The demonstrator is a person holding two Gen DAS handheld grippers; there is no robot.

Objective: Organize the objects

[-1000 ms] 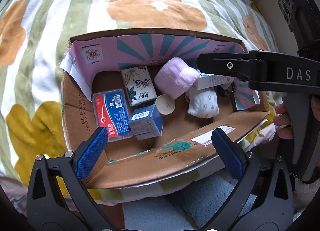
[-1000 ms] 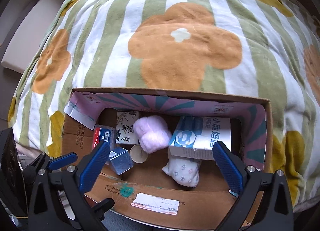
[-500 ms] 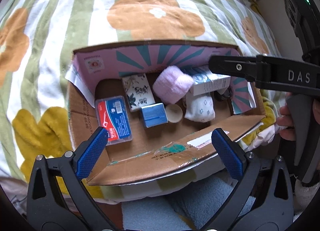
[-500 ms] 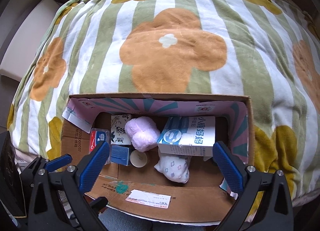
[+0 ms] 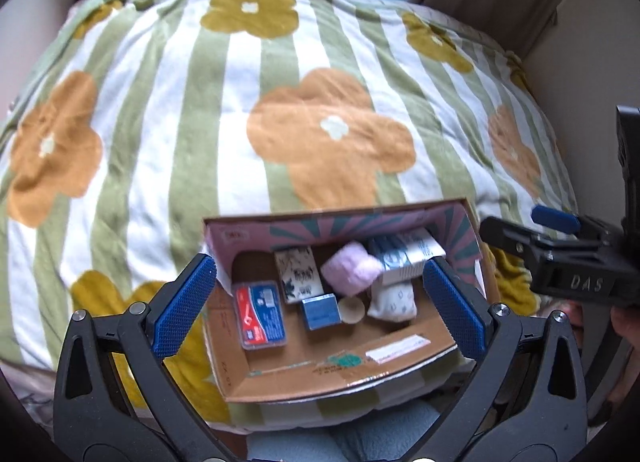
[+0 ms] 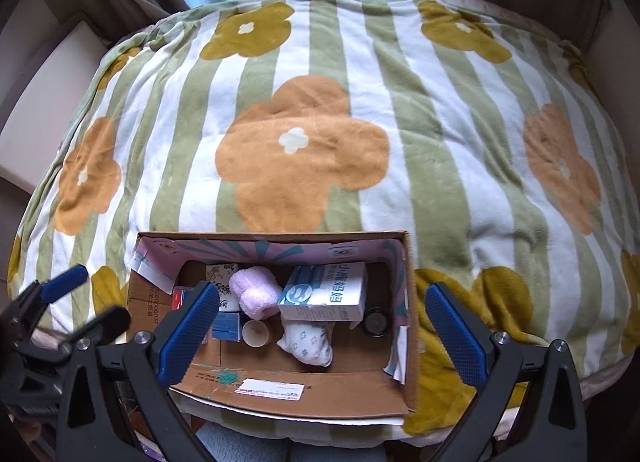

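Left hand-held gripper [image 5: 320, 306]: jaws spread wide, nothing between them; held above the near edge of the cardboard box [image 5: 304, 386]. Right hand-held gripper [image 6: 322, 320]: likewise wide and empty, above the same box.

Cardboard box: open-topped, on a striped floral blanket [image 5: 192, 110], straight ahead of both grippers; long axis runs across from the left finger to the right.

Contents, left view:
- Red-and-blue floss case [image 5: 261, 314], just inside the left finger, long axis pointing away from the gripper.
- Black-and-white patterned pack [image 5: 298, 274], beyond the case, same direction.
- Small blue box [image 5: 320, 311], centre.
- Round tan lid [image 5: 351, 310], just right of it.
- Lilac fluffy roll [image 5: 351, 269], beyond the lid.
- White patterned pouch [image 5: 394, 300], near the right finger.
- Blue-and-white carton [image 5: 404, 256], at the far right, partly hidden.

Right view only: the carton's [image 6: 324, 292] printed face shows, its long axis lying across; a dark round object [image 6: 376, 322] sits right of the carton, not seen from the left. The floss case is mostly hidden behind this gripper's left finger.
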